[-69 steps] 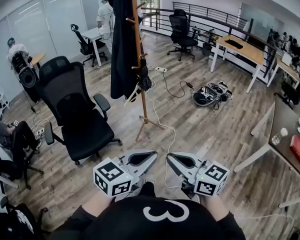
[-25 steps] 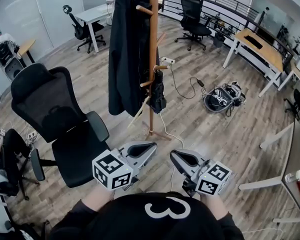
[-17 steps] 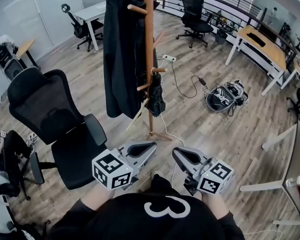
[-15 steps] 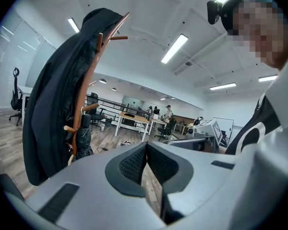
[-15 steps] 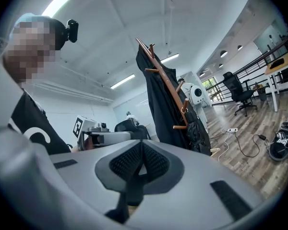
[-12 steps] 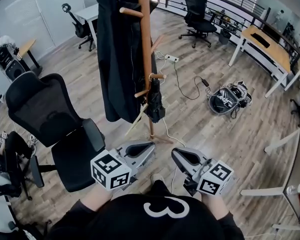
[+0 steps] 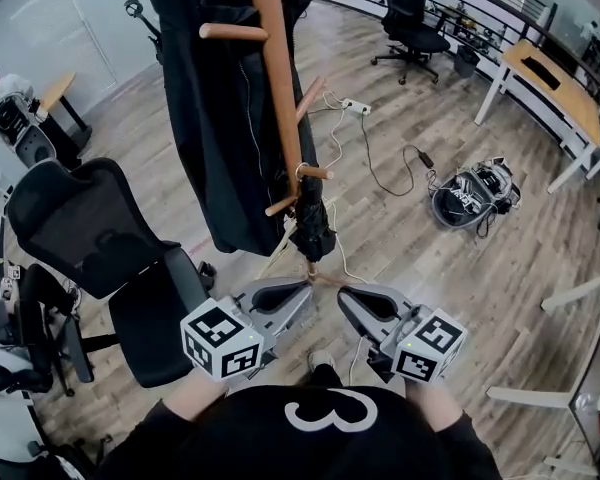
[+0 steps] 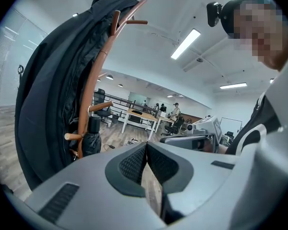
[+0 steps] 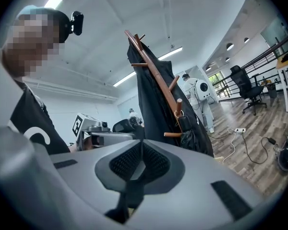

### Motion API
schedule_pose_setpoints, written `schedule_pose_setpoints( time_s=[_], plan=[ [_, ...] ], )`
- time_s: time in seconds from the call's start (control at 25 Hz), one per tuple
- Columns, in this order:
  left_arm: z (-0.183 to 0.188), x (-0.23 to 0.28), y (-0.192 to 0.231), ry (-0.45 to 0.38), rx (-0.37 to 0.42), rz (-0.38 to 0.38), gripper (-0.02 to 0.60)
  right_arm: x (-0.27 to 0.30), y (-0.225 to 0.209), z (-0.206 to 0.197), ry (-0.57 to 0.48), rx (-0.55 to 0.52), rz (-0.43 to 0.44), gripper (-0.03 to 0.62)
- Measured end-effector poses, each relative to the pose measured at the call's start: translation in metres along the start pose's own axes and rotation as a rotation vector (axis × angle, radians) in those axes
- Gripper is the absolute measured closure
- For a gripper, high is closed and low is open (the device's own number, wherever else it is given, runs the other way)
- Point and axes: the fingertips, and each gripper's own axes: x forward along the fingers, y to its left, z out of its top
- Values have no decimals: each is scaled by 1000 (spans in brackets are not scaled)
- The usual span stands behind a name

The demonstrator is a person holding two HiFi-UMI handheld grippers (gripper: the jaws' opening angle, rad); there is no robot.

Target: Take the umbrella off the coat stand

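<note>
Task item: folded black fabric umbrella [image 7: 313, 226], cylindrical, creased, slightly glossy. Hangs upright by a thin loop from a short lower peg of the slim brown wooden coat stand [image 7: 278, 88], close against the pole and above the splayed feet.

Long black smooth-fabric coat [image 7: 212, 118], draped from the upper pegs, left of the pole in the head view. Pegs: rounded wooden dowels.

Left gripper [image 7: 302, 290]: grey moulded plastic with dark ribbed pads, fingers pressed together, nothing between them. Right gripper [image 7: 347, 296]: same build, fingers likewise closed and empty. Both held low and side by side, near the foot of the stand, apart from the umbrella.

Black mesh-backed office chair [image 7: 80, 223], just left of the stand.

Floor [image 7: 410, 258]: grey-brown wood-effect planks. White power strip [image 7: 358, 108] with trailing cables beyond the stand. Tangled heap of grey and black equipment [image 7: 475, 190] further right. Wood-topped, white-legged counter [image 7: 552, 73] at the far right of the room.
</note>
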Motion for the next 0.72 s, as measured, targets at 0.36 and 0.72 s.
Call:
schedule_pose_setpoints(
  time_s=[0.36,0.72],
  plan=[
    [17,16,38,-22,-7,67,565,27,-35,24,29,-75,52,566],
    [32,20,60,-64,18,134,566,47,-56,39,47,-218,75,565]
  ],
)
